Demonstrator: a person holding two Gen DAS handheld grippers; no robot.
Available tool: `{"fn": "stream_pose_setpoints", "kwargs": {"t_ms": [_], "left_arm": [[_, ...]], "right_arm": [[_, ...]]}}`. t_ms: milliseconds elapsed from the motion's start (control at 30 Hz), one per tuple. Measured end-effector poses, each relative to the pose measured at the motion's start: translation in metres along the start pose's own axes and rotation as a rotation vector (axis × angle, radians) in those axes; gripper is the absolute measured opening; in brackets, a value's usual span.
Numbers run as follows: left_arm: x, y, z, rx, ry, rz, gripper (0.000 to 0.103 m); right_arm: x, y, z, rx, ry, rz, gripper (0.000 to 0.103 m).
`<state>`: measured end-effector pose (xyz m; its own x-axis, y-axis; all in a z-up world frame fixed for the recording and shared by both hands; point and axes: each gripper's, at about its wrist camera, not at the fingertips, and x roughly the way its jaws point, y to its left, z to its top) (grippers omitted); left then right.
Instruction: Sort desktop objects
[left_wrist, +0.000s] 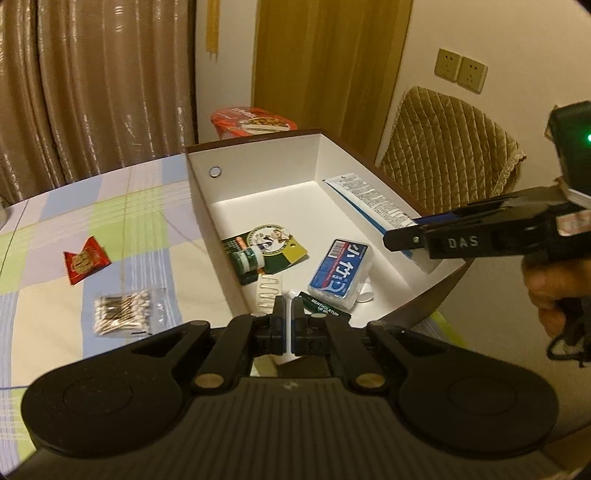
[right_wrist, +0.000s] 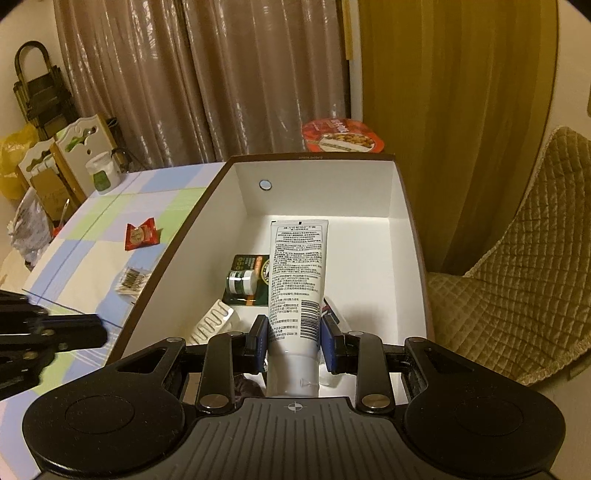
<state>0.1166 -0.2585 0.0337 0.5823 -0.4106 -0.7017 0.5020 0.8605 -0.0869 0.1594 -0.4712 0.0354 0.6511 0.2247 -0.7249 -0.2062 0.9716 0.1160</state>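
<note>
A white box with brown rim (left_wrist: 255, 142) (right_wrist: 314, 158) stands on the checked tablecloth. My right gripper (right_wrist: 294, 338) is shut on a white tube (right_wrist: 298, 280) and holds it over the box; the tube also shows in the left wrist view (left_wrist: 369, 201). In the box lie a green carded jar (left_wrist: 255, 258) (right_wrist: 242, 282), a blue-and-white case (left_wrist: 338, 273), a white clip strip (left_wrist: 267, 291) (right_wrist: 212, 321) and a dark lip balm box (left_wrist: 325, 308). My left gripper (left_wrist: 287, 314) is shut with nothing in it, above the box's near edge.
On the cloth left of the box lie a red snack packet (left_wrist: 85, 264) (right_wrist: 142, 232) and a bag of cotton swabs (left_wrist: 123, 310) (right_wrist: 131, 282). A red noodle bowl (left_wrist: 255, 122) (right_wrist: 341, 136) stands behind the box. A quilted chair (left_wrist: 447, 147) (right_wrist: 517, 266) is to the right.
</note>
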Motion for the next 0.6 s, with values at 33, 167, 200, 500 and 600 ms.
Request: {"fn": "stream_pose_setpoints", "kwargs": {"t_ms": [33,167,200,500,600], "left_arm": [[-0.004,0.001,-0.002,-0.001,-0.009,-0.001,0.002],[-0.024,0.003,-0.016,0.051,-0.045,-0.035,0.022],[-0.029,0.003,-0.020,0.079,-0.053,-0.052,0.025],[-0.015,-0.042,-0.083,0.657,0.065,-0.228,0.054],[0.005,-0.056,-0.100,0.853,0.088,-0.263,0.054]], "right_arm": [[0.003,0.000,0.001,-0.003,0.004,0.000,0.029],[0.014,0.000,0.004,-0.025,0.023,-0.001,0.029],[0.017,0.000,0.005,-0.032,0.026,-0.001,0.029],[0.033,0.006,0.010,-0.105,0.069,-0.004,0.029],[0.035,0.006,0.010,-0.110,0.080,-0.008,0.029]]}}
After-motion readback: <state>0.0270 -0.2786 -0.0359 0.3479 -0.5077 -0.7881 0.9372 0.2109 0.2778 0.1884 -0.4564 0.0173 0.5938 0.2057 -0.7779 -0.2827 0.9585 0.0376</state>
